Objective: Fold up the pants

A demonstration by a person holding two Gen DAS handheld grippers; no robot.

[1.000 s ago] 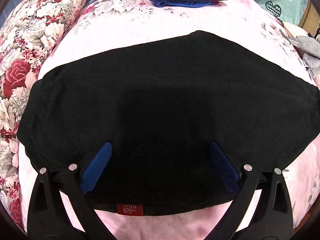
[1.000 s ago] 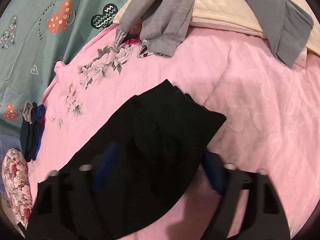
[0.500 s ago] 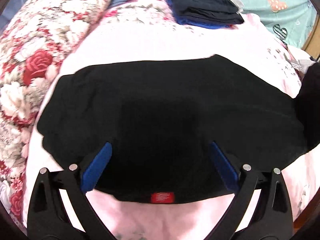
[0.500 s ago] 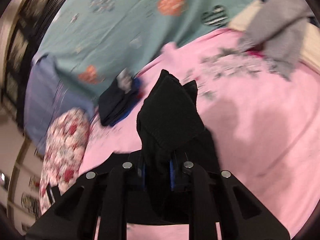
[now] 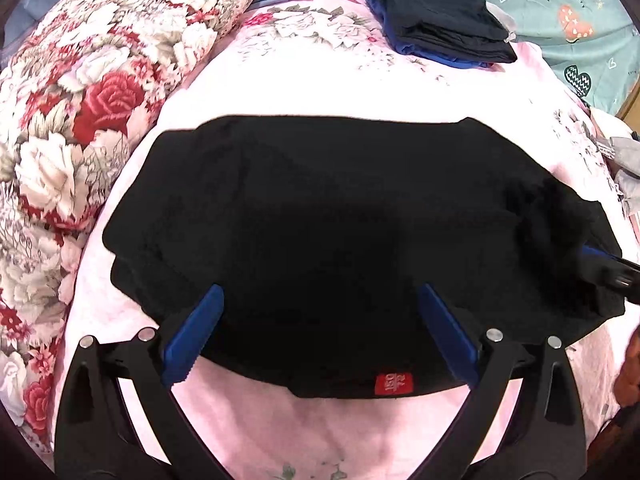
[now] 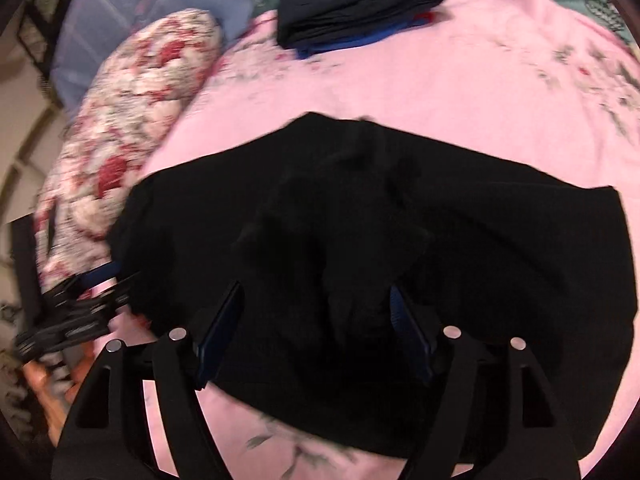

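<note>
Left wrist view: the black pants (image 5: 340, 216) are seen spread flat across the centre of the frame on a pink floral bedspread (image 5: 320, 92), with a red size label (image 5: 394, 384) at the near hem, low in the middle. The left gripper (image 5: 318, 330) is shown at the bottom of the frame with its jaws spread wide; the blue pads (image 5: 192, 336) lie over the near edge of the cloth and nothing is pinched between them. At the right edge of the frame the right gripper (image 5: 604, 268) is partly seen, its blue pad against a raised, folded-over portion of the pants. Bare pink bedspread is left between the far edge of the pants and a folded stack of dark clothes (image 5: 440, 26) at the upper centre-right. A rose-patterned pillow (image 5: 92, 92) borders the upper left.

Right wrist view: the picture is blurred. The pants (image 6: 480, 240) fill the middle, and a bunched fold is seen rising between the jaws of the right gripper (image 6: 316, 332), which are parted; whether the pads are pressing on that cloth cannot be told. The left gripper (image 6: 72, 312) is shown at the left edge, by the pants' left border. Open pink bedspread (image 6: 440, 80) lies beyond the far edge, up to the folded stack (image 6: 352, 4) at the top.
</note>
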